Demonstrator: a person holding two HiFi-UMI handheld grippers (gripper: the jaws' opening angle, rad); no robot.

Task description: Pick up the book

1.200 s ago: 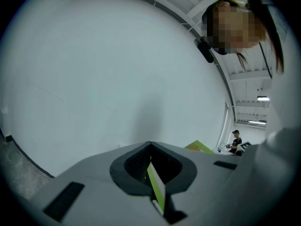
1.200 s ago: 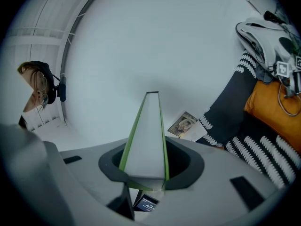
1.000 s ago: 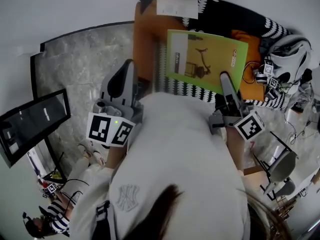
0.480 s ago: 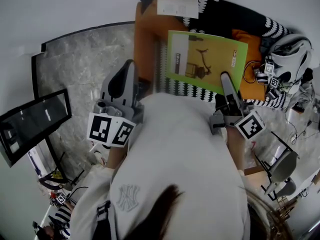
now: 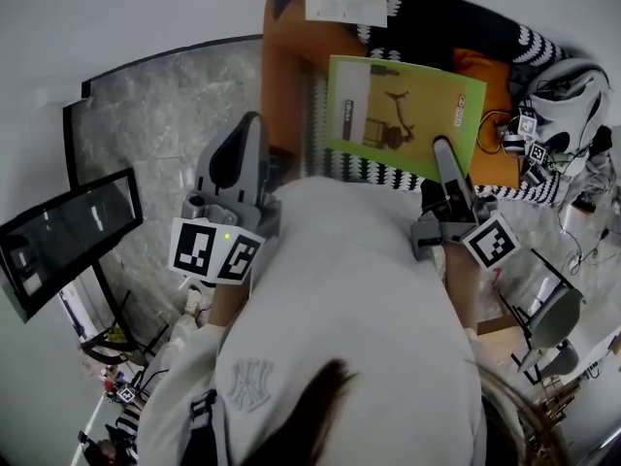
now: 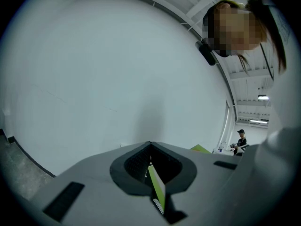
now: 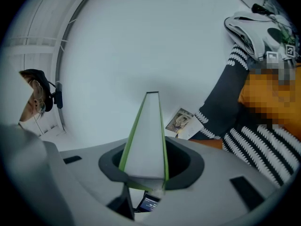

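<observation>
The book is a thin green-covered one. It hangs above the orange sofa, and my right gripper is shut on its near right corner. In the right gripper view the book stands edge-on between the jaws of my right gripper, its green covers either side of the white page block. My left gripper is held up to the left, apart from the book. In its own view the left gripper looks shut with nothing in it and faces a bare white wall.
A black and white patterned blanket covers the sofa. A second printed booklet lies at its far end. White headgear with marker tags sits at the right. A dark screen stands at the left, a chair at the right.
The book stays in my right gripper and has barely shifted, a little to the right. My left gripper has not moved. A person at the lower left has walked further off.
</observation>
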